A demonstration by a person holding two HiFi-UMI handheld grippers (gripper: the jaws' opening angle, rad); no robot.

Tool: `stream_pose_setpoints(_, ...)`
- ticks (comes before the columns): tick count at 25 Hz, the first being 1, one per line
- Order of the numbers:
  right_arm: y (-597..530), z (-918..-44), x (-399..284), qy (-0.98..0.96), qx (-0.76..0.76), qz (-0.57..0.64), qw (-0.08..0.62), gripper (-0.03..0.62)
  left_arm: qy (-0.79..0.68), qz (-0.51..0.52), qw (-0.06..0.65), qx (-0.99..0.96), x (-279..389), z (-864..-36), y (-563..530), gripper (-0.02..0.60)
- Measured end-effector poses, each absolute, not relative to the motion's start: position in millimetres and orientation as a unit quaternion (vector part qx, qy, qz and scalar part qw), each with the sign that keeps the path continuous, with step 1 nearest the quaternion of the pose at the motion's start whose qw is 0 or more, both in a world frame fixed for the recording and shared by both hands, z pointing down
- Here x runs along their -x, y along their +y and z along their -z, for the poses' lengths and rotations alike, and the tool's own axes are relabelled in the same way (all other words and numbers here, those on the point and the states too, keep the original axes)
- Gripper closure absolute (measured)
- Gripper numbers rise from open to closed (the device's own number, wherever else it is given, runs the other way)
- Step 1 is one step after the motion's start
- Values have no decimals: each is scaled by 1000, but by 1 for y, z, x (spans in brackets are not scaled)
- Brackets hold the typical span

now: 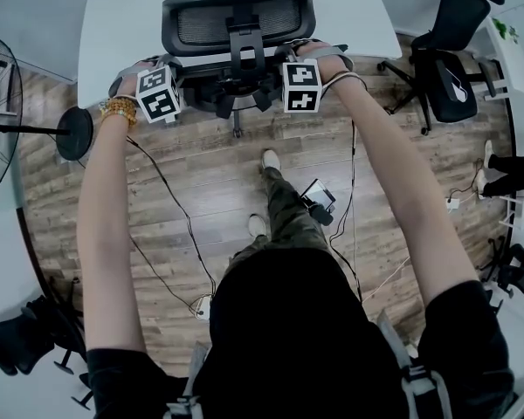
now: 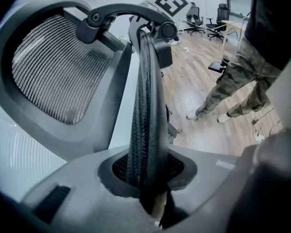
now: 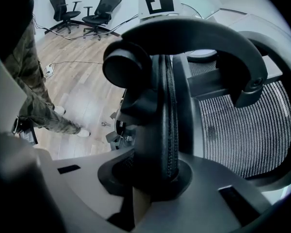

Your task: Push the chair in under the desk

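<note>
Starting with the biggest thing, the white surface (image 1: 113,16) lies just beyond the chair (image 1: 236,20), whose mesh back stands at its near edge. From above we cannot see how far the seat is under it. Our first worry is that a shove drives the back or the arms against that edge rather than beneath it, jarring the surface or rocking the chair back toward us. The chair itself may swing: we hold it at both sides, and if one hand pushes harder than the other, the base could turn and run the chair in crooked. To the chair's left, the round foot of a fan (image 1: 74,133) stands near enough that a skewed roll might knock it. Behind the chair a cable (image 1: 170,208) trails over the wooden floor close to our foot (image 1: 270,160) — stepping forward with the push could snag it. Smallest of all are the grips. The left tool (image 2: 150,198) is clamped on the thin padded edge of what we take to be the left armrest (image 2: 145,106), and the right tool (image 3: 150,193) is clamped, more narrowly, on the right armrest (image 3: 167,120). Both pads are slim and seem to hang from pivots — pushed at an angle, they may swivel or slip out from between the jaws.
</note>
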State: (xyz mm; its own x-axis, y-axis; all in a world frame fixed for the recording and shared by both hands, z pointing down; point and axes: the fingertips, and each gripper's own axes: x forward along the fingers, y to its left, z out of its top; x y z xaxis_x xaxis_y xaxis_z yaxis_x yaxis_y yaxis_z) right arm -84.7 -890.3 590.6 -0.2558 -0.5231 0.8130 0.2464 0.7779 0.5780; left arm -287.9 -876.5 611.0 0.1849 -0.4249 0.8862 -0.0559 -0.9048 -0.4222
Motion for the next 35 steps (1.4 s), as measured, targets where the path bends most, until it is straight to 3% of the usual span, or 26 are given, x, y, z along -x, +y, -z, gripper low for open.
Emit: stream_pose_setpoints(35,-890,-592,83,-725,-92,314,605,548,175,626,178,739,291,-613,-880,492)
